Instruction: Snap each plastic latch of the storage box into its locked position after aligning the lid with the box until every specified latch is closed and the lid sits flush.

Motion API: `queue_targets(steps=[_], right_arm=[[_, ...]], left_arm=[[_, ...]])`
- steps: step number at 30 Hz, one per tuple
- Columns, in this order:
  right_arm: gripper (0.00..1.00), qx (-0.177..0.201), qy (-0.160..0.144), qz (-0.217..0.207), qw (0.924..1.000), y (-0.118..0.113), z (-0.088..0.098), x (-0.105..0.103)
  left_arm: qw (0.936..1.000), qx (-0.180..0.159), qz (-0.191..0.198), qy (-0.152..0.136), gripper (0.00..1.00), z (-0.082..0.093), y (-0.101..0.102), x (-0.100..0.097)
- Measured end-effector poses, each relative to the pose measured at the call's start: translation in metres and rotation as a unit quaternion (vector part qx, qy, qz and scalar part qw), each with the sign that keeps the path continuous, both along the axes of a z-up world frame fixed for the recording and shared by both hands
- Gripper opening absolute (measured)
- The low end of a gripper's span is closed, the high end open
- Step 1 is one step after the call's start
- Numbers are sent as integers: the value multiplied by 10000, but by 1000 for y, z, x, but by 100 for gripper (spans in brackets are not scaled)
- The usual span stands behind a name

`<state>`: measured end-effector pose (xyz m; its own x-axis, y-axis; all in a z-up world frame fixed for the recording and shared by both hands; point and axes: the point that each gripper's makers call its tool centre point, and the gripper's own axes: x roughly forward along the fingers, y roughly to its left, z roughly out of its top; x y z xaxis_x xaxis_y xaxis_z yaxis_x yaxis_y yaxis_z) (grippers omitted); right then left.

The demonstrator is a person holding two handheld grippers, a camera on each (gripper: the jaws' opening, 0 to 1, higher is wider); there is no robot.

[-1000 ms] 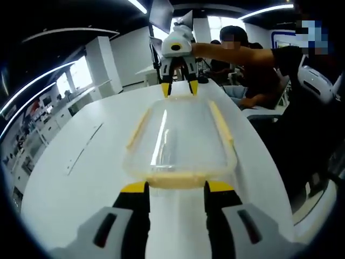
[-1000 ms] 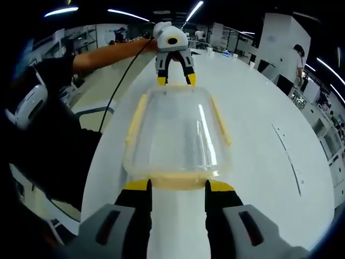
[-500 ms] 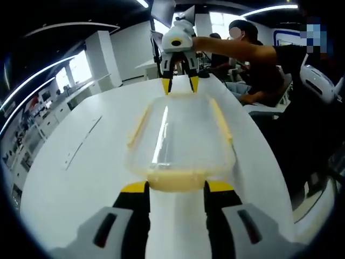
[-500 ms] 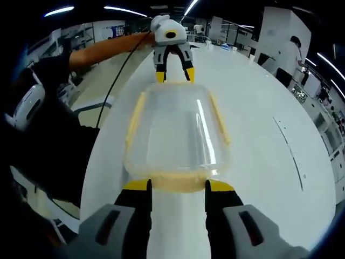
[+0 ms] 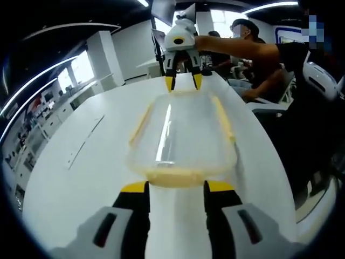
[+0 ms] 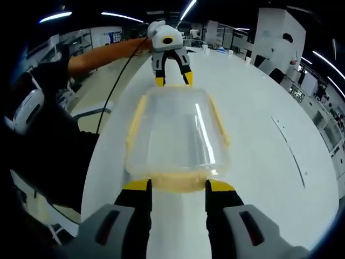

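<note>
storage box (image 5: 182,135): clear, yellow latches, lay on white tabletop (image 5: 81,178).
left hand-held gripper (image 5: 175,187): jaws wide, at one end latch (image 5: 175,177).
right hand-held gripper (image 6: 176,186): jaws wide, at opposite end.

White table (image 5: 81,178), seated person (image 5: 259,59), office chair (image 6: 24,110)

Two opposed gripper cameras, facing each other across one box.

Each view looks low and close along its own jaws over the clear plastic storage box with yellow latches (image 5: 180,137) (image 6: 175,135) on the white table (image 5: 81,162) (image 6: 259,140), sharing the box; the other gripper stands at its far end.
</note>
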<state>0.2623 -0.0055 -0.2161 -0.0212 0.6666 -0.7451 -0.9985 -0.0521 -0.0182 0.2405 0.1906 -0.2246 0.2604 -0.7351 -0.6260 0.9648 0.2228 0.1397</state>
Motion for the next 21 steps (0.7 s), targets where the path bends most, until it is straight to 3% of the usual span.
queue_targets(steps=[7, 21], right_arm=[[38, -45, -105, -11, 9999, -4, -1, -2], [37, -24, -335, -11, 9994, 0, 5, 1]], left_arm=[[10000, -1, -83, -53, 43, 1, 0, -7], [9991, 143, -331, -235, 35, 7, -3, -23]])
